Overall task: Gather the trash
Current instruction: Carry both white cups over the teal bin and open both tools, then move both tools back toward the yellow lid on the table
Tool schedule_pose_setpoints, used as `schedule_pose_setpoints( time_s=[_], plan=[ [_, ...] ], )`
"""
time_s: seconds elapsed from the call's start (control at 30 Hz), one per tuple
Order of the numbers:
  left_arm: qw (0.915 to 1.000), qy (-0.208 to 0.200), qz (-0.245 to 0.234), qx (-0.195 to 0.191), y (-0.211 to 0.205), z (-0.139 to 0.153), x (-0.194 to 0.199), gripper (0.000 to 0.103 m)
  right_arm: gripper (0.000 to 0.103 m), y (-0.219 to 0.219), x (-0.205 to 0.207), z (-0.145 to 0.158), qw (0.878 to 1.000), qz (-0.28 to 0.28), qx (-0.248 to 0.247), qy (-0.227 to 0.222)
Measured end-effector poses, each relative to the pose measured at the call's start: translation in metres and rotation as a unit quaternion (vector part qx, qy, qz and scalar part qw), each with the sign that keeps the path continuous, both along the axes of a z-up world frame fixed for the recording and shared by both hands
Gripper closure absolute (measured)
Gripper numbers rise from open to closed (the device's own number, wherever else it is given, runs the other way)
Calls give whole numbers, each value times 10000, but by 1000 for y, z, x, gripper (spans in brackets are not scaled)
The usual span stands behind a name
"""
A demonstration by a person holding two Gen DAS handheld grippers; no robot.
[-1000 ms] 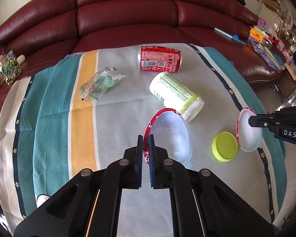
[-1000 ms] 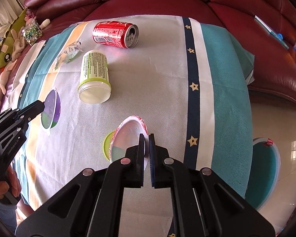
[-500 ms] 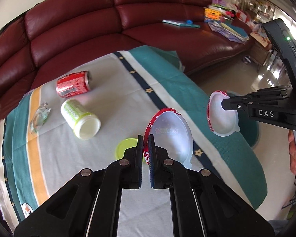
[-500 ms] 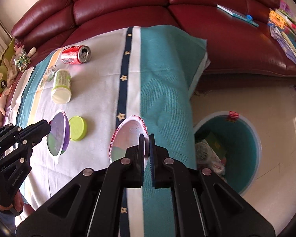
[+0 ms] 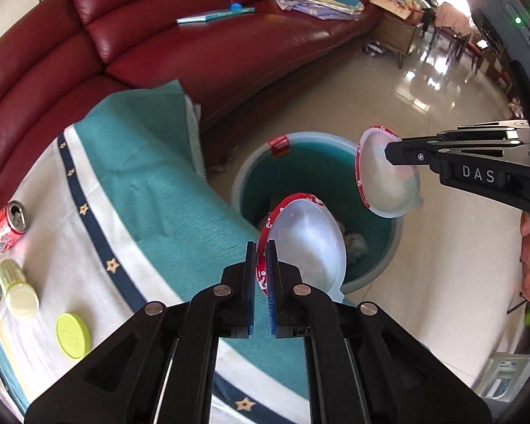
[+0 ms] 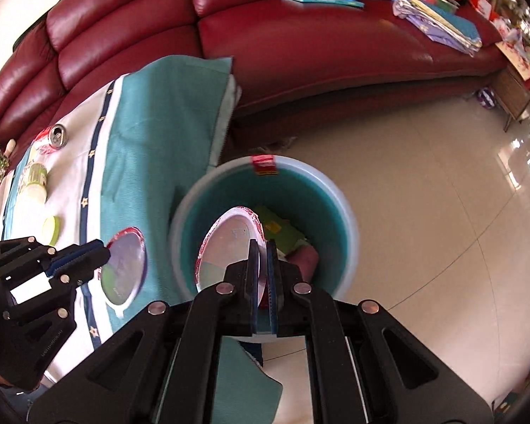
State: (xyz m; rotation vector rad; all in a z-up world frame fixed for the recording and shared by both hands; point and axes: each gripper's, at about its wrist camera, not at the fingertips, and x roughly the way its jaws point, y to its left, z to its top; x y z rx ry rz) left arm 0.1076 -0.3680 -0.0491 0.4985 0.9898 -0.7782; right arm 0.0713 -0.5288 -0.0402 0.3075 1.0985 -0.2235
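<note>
Left tongs (image 5: 261,268) pinch a red-rimmed clear plastic lid (image 5: 305,243); right tongs (image 6: 263,268) pinch another (image 6: 229,247), both over the open teal plastic bin's rim (image 6: 346,212) beside the tabletop edge (image 6: 215,148).

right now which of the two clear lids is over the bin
The lid in the right gripper: this lid hangs over the bin. The left gripper's lid is over the tablecloth.

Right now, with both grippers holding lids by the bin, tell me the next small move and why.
Probably open the right gripper: in its own view, its red-rimmed lid sits over the bin mouth, so it should drop in. The left gripper looks nearer the table edge in that view, so its lid likely needs carrying further first.
</note>
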Motion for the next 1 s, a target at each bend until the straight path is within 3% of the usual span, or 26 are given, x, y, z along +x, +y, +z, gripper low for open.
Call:
schedule_pose_setpoints(
  time_s=[0.13, 0.2, 0.27, 0.33, 0.57, 0.7, 0.73, 0.77, 0.83, 0.9, 0.97, 1.0],
  plan=[
    [9997, 128, -205, 81, -30, -12, -6, 95, 98, -18, -5, -10, 9999, -100, 67, 81],
    [9994, 186, -239, 148, -40, -19, -10, 82, 98, -24, -7, -15, 9998, -124, 113, 119],
    [9995, 135, -198, 209, -44, -23, -11, 52, 98, -27, -7, -20, 9997, -120, 138, 158],
    [9996, 10, -139, 241, -44, -25, -12, 38, 98, -29, -6, -25, 9996, -101, 159, 201],
    [9995, -10, 158, 261, -30, -24, 2, 14, 98, -24, 0, -38, 9992, -13, 223, 330],
    [9994, -16, 245, 236, -24, -21, 7, 12, 94, -17, 5, -41, 9989, 89, 210, 411],
    [9994, -28, 250, 236, -21, -21, 8, 11, 87, -16, 7, -41, 9988, 118, 211, 424],
    [9994, -44, 254, 245, -21, -21, 8, 11, 62, -14, 8, -41, 9987, 154, 222, 430],
    [9993, -68, 257, 246, -17, -19, 7, 10, 36, -11, 8, -38, 9990, 187, 125, 381],
    [9994, -69, 246, 247, -15, -18, 5, 10, 36, -7, 9, -35, 9990, 239, 74, 376],
    [9993, -83, 242, 257, -11, -17, 4, 9, 25, -4, 9, -34, 9987, 264, 79, 430],
    [9993, -85, 244, 258, -10, -16, 3, 9, 25, -2, 8, -32, 9987, 261, 41, 433]
  ],
)
